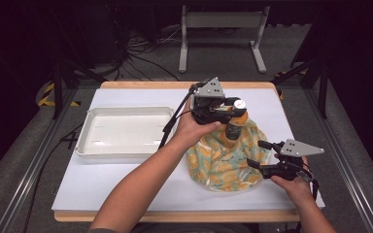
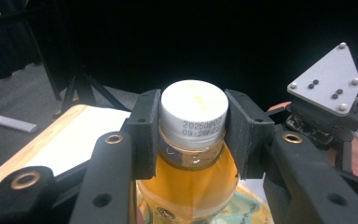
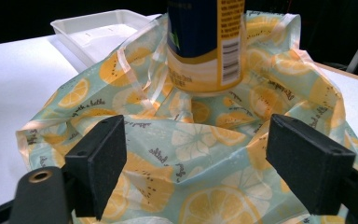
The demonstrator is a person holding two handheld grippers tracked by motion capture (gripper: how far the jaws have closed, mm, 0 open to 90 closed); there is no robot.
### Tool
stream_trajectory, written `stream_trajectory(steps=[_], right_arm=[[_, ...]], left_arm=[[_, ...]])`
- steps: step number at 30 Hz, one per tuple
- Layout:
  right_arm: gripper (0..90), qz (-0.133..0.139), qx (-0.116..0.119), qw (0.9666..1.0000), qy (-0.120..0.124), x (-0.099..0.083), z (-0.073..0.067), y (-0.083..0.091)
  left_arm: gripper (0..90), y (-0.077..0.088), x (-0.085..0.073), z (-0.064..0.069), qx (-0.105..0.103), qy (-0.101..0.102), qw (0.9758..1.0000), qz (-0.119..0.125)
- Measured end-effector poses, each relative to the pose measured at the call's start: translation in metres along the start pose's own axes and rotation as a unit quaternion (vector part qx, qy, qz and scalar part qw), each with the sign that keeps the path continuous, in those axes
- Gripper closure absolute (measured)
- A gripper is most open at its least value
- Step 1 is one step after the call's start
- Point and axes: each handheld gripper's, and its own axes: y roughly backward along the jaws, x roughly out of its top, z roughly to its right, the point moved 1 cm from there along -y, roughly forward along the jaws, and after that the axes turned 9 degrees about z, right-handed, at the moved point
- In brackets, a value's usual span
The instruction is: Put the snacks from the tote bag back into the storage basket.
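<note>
Left tool (image 2: 193,135) clamps the full drink bottle (image 2: 193,154) at its white cap (image 2: 194,112); it's heavy w/ liquid, slick lower down, so the neck's the safest hold. Right tool (image 3: 196,163) hangs open over the limp lemon-print bag (image 3: 200,186): thin, crinkly film, best pinched at an edge.

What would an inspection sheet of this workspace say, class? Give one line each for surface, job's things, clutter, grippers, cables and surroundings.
Surface: white table top with a wooden edge, bare where it shows.
Job's things: drink bottle of orange liquid, white cap on, standing in a lemon-print bag that is slumped around its base.
Clutter: white tray at the left, nothing in it.
Grippers: left gripper clamps the bottle at the cap; right gripper has its jaws open, level with the bag's near edge.
Cables: a black cable trails from the left gripper across the table.
Surroundings: dark room, grey floor, a metal stand behind the table, loose wires on the floor.
</note>
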Motion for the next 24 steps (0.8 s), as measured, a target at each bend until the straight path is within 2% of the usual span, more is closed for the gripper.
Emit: stream_trajectory(steps=[5,9,13,20,24], right_arm=[[20.6,0.003,-0.003,1.0000,0.001,0.001,0.000,0.001],[20.7,0.005,-0.010,0.9999,0.005,0.001,0.002,0.003],[20.7,0.004,-0.011,0.9999,0.004,0.000,0.003,0.004],[20.4,-0.001,-0.007,1.0000,0.003,-0.001,0.002,0.002],[20.2,-0.001,-0.006,1.0000,0.003,-0.002,0.001,0.001]], left_arm=[[58.5,0.006,0.007,0.002,-0.006,0.000,1.0000,0.008],[58.5,0.010,0.009,0.001,-0.005,0.002,1.0000,-0.001],[58.5,0.016,0.011,-0.001,-0.003,0.003,1.0000,0.003],[58.5,0.033,0.016,-0.003,-0.003,0.002,0.9999,0.011],[58.5,0.046,0.017,-0.005,-0.001,0.000,1.0000,0.007]])
